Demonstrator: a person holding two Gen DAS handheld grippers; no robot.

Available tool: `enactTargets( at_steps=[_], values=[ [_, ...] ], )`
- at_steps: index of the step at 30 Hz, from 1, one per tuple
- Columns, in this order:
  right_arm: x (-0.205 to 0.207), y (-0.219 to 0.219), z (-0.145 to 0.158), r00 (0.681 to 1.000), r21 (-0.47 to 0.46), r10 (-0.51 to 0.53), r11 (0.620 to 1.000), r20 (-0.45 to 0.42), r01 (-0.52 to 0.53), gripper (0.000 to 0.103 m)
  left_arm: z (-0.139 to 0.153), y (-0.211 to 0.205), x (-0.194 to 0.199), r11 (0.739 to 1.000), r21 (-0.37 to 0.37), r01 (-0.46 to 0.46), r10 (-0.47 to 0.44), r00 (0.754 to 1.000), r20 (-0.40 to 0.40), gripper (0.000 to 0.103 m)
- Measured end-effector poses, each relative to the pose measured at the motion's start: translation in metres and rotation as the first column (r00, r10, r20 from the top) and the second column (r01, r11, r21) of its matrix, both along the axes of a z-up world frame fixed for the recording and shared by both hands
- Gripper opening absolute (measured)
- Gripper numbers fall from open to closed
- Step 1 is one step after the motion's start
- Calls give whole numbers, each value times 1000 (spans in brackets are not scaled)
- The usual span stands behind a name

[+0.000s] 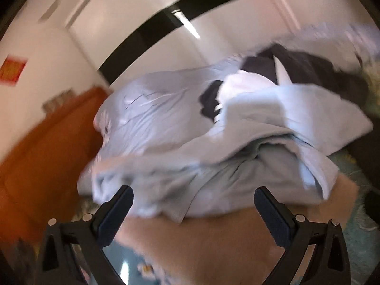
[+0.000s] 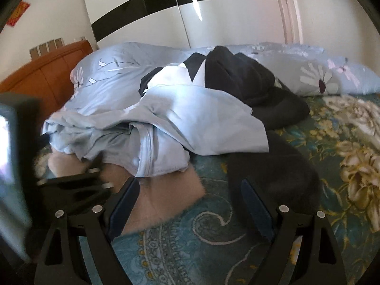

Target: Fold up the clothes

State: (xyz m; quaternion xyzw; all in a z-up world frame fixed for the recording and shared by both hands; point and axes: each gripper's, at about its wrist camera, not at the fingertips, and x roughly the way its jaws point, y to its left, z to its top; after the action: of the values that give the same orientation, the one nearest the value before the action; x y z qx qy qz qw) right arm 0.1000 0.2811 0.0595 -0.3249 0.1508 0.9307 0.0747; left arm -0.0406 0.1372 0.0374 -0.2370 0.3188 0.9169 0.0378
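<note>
A crumpled light blue garment (image 2: 166, 128) lies in a heap on the bed, also in the blurred left wrist view (image 1: 213, 156). A pink-beige cloth (image 2: 163, 204) lies flat under and in front of it, also in the left wrist view (image 1: 201, 242). A dark grey cloth (image 2: 273, 173) lies to its right. A black and white garment (image 2: 232, 78) sits behind the heap. My left gripper (image 1: 193, 199) is open just before the blue heap, and shows at the left of the right wrist view (image 2: 95, 166). My right gripper (image 2: 190, 192) is open over the pink cloth's edge.
A teal floral bedspread (image 2: 332, 166) covers the bed. A light blue flowered duvet and pillow (image 2: 320, 76) lie at the back. An orange headboard (image 2: 42, 76) stands at left. A white wardrobe with a black stripe (image 2: 190, 11) stands behind the bed.
</note>
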Motion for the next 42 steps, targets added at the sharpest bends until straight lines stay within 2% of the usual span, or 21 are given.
enactTargets(
  at_steps=[1, 2, 5, 6, 7, 8, 9, 10, 12, 15, 17, 19, 22, 26, 30, 33, 35, 37, 39, 40, 42],
  values=[
    [2, 4, 1, 1000, -8, -9, 1000, 4, 9, 88, -2, 7, -7, 999, -46, 5, -6, 1000, -11, 103],
    [6, 9, 3, 1000, -17, -19, 1000, 1, 19, 88, 1, 11, -12, 999, -43, 7, -8, 1000, -23, 103],
    [11, 18, 5, 999, -39, -45, 998, -9, 45, 88, 14, 13, -29, 999, 53, 3, -3, 1000, -13, 101],
    [12, 21, 4, 999, -48, -46, 998, -9, 46, 88, 15, 13, -32, 997, 73, 2, -1, 1000, -13, 91],
    [13, 22, 3, 999, -55, -47, 997, -20, 46, 88, 17, 14, -35, 997, 83, -3, 4, 1000, -17, 74],
    [13, 23, 3, 998, -60, -48, 997, -27, 46, 88, 17, 15, -40, 996, 85, -17, 18, 1000, -12, 61],
    [13, 23, 2, 998, -63, -49, 997, -26, 47, 88, 17, 13, -44, 995, 96, -39, 39, 999, -2, 27],
    [12, 22, 2, 999, -63, -45, 997, -27, 44, 88, 20, 9, -48, 990, 123, -62, 62, 998, 11, 7],
    [11, 20, 1, 999, -61, -34, 998, -26, 32, 88, 32, 0, -49, 968, 238, -76, 76, 997, 11, 6],
    [9, 20, -1, 1000, -65, -20, 998, -15, 19, 88, 67, -15, -17, 945, 322, -49, 88, 990, -107, 5],
    [10, 21, 0, 999, -70, -32, 997, -11, 31, 88, 99, -26, 12, 932, 363, -14, 93, 975, -200, 5],
    [14, 23, 6, 998, -74, -57, 996, -23, 55, 88, 137, -47, 42, 901, 434, 18, 104, 961, -256, 5],
    [27, 27, 21, 990, -90, -106, 991, -89, 98, 88, 194, -86, 85, 837, 545, 40, 153, 940, -304, 5],
    [52, 26, 50, 964, -120, -156, 984, -214, 132, 88, 264, -134, 160, 824, 560, 84, 207, 876, -436, 5],
    [73, 9, 80, 938, -147, -121, 986, -325, 77, 88, 306, -175, 221, 817, 569, 90, 238, 847, -475, 5],
    [88, -5, 100, 910, -168, -84, 986, -407, 16, 88, 302, -197, 244, 836, 544, 66, 214, 874, -435, 5],
    [100, -19, 110, 873, -195, 3, 974, -487, -112, 88, 295, -210, 255, 850, 524, 50, 194, 896, -400, 5],
    [108, -31, 114, 832, -223, 73, 947, -549, -230, 88, 289, -223, 267, 864, 502, 35, 174, 915, -364, 5],
    [117, -45, 113, 799, -267, 125, 903, -588, -337, 88, 268, -234, 270, 864, 503, 14, 147, 949, -278, 5],
    [119, -51, 111, 799, -289, 135, 886, -585, -362, 88, 253, -237, 268, 864, 504, 4, 128, 965, -227, 5],
    [124, -58, 106, 828, -320, 136, 879, -544, -355, 88, 219, -234, 261, 860, 511, 0, 81, 987, -137, 5]
  ],
)
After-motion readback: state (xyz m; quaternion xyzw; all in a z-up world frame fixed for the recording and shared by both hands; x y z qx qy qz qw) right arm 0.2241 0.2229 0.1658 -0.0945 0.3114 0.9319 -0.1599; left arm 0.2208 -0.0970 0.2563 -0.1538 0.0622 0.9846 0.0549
